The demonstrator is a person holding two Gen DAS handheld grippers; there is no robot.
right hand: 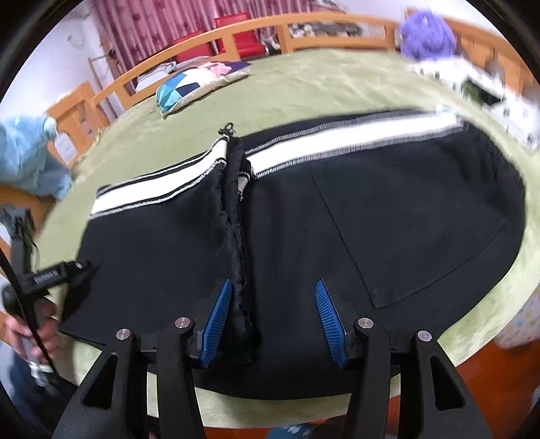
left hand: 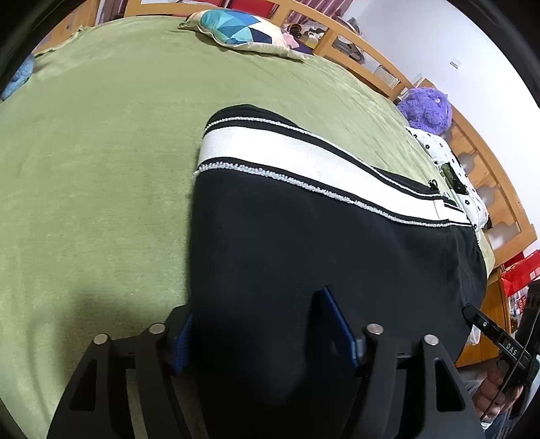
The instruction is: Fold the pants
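Note:
Black pants (left hand: pixel 320 243) with a white side stripe lie on the green bed cover (left hand: pixel 101 169). In the right wrist view the pants (right hand: pixel 405 209) lie folded, the leg end laid over to the waistband (right hand: pixel 236 209). My left gripper (left hand: pixel 256 310) is open, its blue pads either side of the leg's end; black cloth fills the gap. My right gripper (right hand: pixel 273 290) is open above the pants near the waistband. The left gripper also shows in the right wrist view (right hand: pixel 60 270), at the leg end.
A blue patterned pillow (left hand: pixel 236 30) lies at the far side of the bed. A purple plush toy (left hand: pixel 427 106) and a dotted white cloth (left hand: pixel 449 162) sit by the wooden bed rail (left hand: pixel 472 135). A light blue cloth (right hand: pixel 30 155) lies at the left.

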